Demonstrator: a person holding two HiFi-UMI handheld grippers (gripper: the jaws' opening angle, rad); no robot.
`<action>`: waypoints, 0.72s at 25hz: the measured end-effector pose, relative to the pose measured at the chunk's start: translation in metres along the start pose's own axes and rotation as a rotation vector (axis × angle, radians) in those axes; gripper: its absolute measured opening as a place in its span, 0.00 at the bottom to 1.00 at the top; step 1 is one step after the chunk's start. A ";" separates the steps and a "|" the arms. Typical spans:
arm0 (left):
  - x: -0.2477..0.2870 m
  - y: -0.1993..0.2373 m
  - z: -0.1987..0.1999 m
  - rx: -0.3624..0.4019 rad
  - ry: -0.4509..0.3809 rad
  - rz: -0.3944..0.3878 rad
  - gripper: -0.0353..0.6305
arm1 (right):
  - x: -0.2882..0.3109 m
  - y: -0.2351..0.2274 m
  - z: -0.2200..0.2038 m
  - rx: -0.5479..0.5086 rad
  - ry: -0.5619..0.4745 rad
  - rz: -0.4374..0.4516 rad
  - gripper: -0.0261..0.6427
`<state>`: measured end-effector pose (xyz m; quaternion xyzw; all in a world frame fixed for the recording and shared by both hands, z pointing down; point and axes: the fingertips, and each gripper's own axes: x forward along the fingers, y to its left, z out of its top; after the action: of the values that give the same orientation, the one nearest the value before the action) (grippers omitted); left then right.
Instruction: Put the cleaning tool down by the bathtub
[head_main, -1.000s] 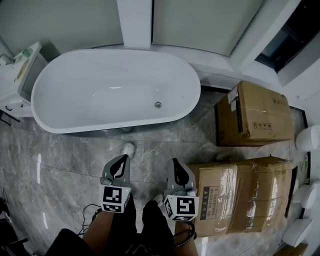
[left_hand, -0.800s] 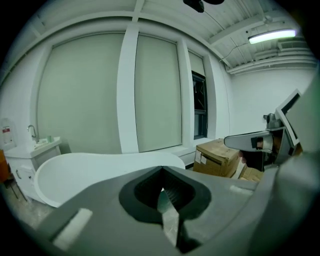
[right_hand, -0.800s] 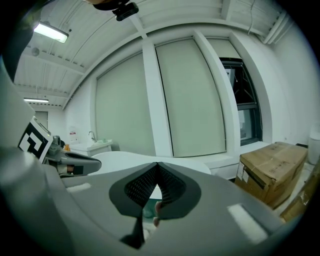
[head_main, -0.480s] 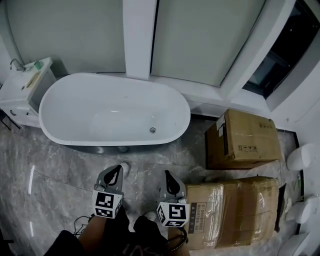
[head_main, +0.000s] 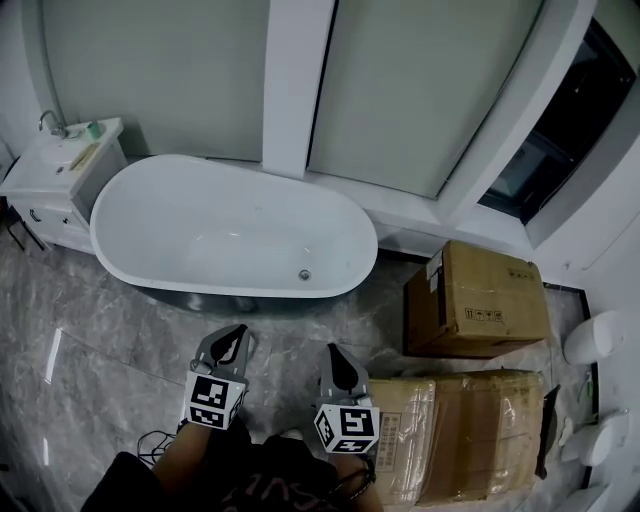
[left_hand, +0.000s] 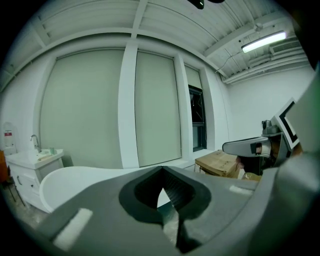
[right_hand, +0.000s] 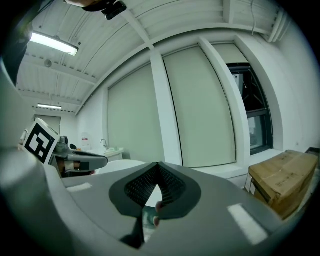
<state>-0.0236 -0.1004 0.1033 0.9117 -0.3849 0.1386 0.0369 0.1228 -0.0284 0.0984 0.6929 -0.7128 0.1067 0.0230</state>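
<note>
While both grippers hover low over the floor (head_main: 120, 330), each has its jaws pressed together on nothing; the left gripper (head_main: 238, 333) and right gripper (head_main: 334, 352) sit side by side, apart. No view lets me pick out the cleaning tool. The bathtub (head_main: 200, 215), a smooth, glossy white oval, stands toward the floor's far left edge below the window wall. Bare grey veined marble lies open between its near rim and the grippers. Brown cardboard crowds the floor's right side: a far box (head_main: 475, 300) and a film-wrapped near box (head_main: 470, 430) just beside the right gripper. A white vanity (head_main: 55, 180) stands just beside the tub's left end.
</note>
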 end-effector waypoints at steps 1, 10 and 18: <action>-0.003 0.000 0.004 -0.003 -0.010 -0.001 0.05 | -0.003 0.003 0.005 -0.022 -0.011 0.005 0.07; -0.030 0.011 0.027 -0.007 -0.092 0.003 0.05 | -0.020 0.016 0.031 -0.115 -0.062 0.030 0.07; -0.045 0.024 0.036 -0.002 -0.128 0.016 0.05 | -0.024 0.026 0.046 -0.147 -0.090 0.033 0.06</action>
<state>-0.0624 -0.0928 0.0549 0.9156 -0.3940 0.0798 0.0119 0.1027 -0.0126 0.0463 0.6817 -0.7302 0.0232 0.0402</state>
